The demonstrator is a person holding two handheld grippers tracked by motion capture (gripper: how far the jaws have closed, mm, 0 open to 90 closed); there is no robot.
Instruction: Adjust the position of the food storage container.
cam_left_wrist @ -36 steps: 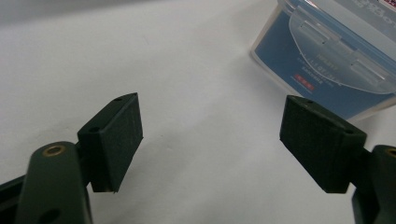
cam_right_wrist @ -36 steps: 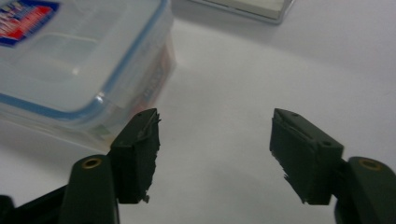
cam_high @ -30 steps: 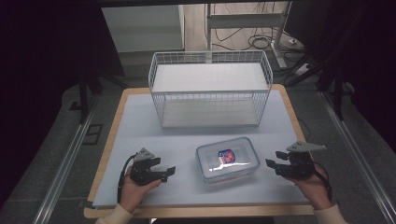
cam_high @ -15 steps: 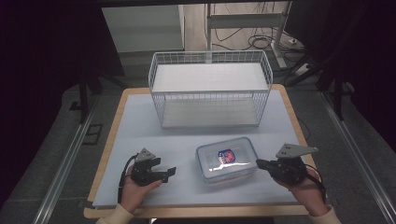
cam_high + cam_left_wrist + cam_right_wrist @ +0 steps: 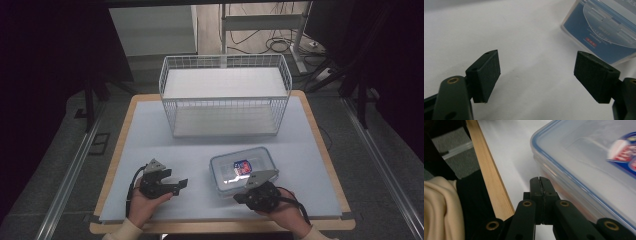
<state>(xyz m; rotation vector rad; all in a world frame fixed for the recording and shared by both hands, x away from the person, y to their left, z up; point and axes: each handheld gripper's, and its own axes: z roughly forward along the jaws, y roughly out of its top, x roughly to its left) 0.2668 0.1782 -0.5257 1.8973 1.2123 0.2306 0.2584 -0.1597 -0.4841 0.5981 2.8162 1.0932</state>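
Item: food box (image 5: 242,169), clear plastic with a blue-edged lid and a red-and-blue label. Lies flat on the pale mat, lower centre of the high view, lid on and clips down as far as can be seen. It sits between the two hands, in easy reach of both, which suits a two-handed grasp or a push.

Right gripper (image 5: 239,198): at the box's near edge, bottom centre-right of the high view. In the right gripper view its jaws are pressed together with nothing between them, the tips low on the mat and just beside the box's side wall (image 5: 584,172). Likely purpose: a closed tip serves for nudging or for getting under the rim, not for pinching.

Left gripper (image 5: 181,184): lower left of the high view, apart from the box. Jaws spread wide, holding nothing; in its own view the box's corner (image 5: 599,37) shows at upper right beyond the pads (image 5: 486,75). Likely held ready to steady or take the box's other side.

Basket (image 5: 225,107): white wire, empty, upper centre of the high view, beyond the box; probable destination.

Table (image 5: 125,145): wooden rim around the mat.
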